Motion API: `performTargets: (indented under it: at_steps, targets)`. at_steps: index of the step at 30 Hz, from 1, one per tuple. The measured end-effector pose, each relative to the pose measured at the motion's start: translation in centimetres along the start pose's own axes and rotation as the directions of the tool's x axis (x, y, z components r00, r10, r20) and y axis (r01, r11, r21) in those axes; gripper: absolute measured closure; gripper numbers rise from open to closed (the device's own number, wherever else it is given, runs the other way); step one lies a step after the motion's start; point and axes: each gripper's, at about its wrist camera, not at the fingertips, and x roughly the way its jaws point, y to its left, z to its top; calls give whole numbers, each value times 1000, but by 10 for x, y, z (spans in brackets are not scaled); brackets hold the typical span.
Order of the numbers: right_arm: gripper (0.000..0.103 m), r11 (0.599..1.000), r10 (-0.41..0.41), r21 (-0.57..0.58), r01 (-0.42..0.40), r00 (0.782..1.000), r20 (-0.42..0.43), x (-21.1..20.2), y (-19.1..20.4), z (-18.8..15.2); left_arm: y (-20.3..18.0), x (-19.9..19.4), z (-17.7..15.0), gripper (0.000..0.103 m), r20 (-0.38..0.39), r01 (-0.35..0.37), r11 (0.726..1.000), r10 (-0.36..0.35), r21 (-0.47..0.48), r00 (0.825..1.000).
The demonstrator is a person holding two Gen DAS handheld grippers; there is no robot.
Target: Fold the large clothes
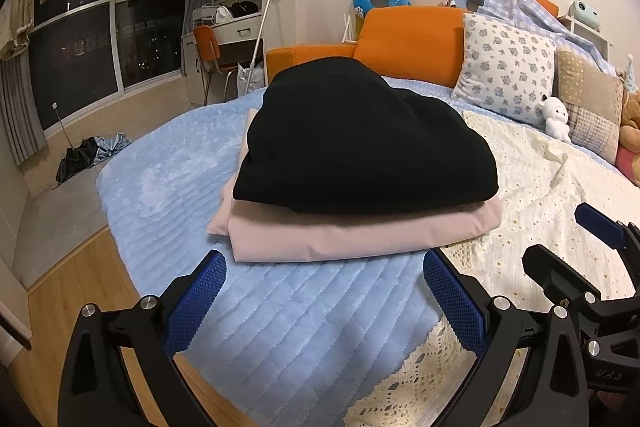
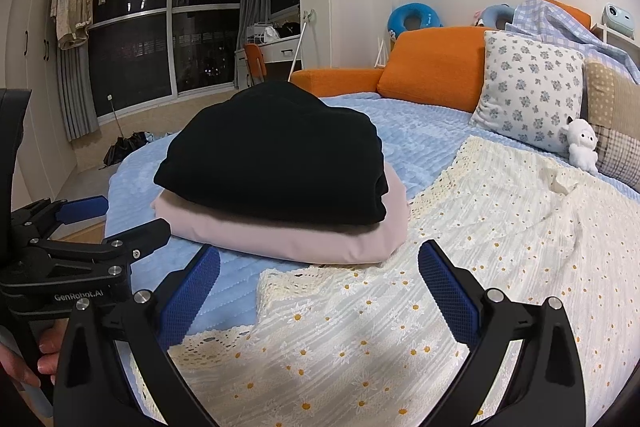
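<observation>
A folded black garment (image 1: 360, 143) (image 2: 276, 155) lies on top of a folded pale pink garment (image 1: 352, 237) (image 2: 288, 237) on the blue bedspread (image 1: 168, 187) (image 2: 416, 139). A cream daisy-print lace-edged garment (image 1: 532, 187) (image 2: 400, 327) lies spread flat to the right of the stack. My left gripper (image 1: 324, 291) is open and empty, just in front of the stack. My right gripper (image 2: 320, 287) is open and empty over the near edge of the cream garment. Each gripper shows in the other's view, the right one (image 1: 568, 251) and the left one (image 2: 120, 223).
An orange headboard cushion (image 1: 408, 43) (image 2: 432, 67), a floral pillow (image 1: 504, 67) (image 2: 532, 87), a patchwork pillow (image 1: 588, 107) and a white plush toy (image 1: 558, 119) (image 2: 582, 147) line the far side. The bed edge drops to wooden floor (image 1: 68, 287) on the left.
</observation>
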Motion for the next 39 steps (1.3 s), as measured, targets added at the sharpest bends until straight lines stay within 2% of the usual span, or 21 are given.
performTargets:
  at_steps: [10, 15, 18, 24, 34, 39]
  targets:
    - [5, 1000, -4, 4, 4, 1000, 2, 1, 1, 0, -6, -5, -6, 3, 11, -19, 1000, 18, 25, 1000]
    - [5, 1000, -5, 8, 5, 1000, 1, 1, 0, -1, -11, -10, -8, 3, 78, -51, 998, 48, 48, 996]
    - [5, 1000, -6, 8, 6, 1000, 2, 1, 0, -1, -11, -16, -8, 3, 112, -47, 998, 42, 44, 993]
    - [5, 1000, -2, 10, 2, 1000, 2, 1, -2, -1, -10, -17, -6, 3, 114, -45, 998, 40, 40, 993]
    - [5, 1000, -7, 7, 7, 1000, 6, 2, 0, -1, -3, -21, -8, 3, 143, -92, 996, 88, 20, 986]
    - [5, 1000, -15, 5, 15, 1000, 7, 3, 1, -1, -8, -20, -8, 3, 146, -88, 994, 78, 61, 986]
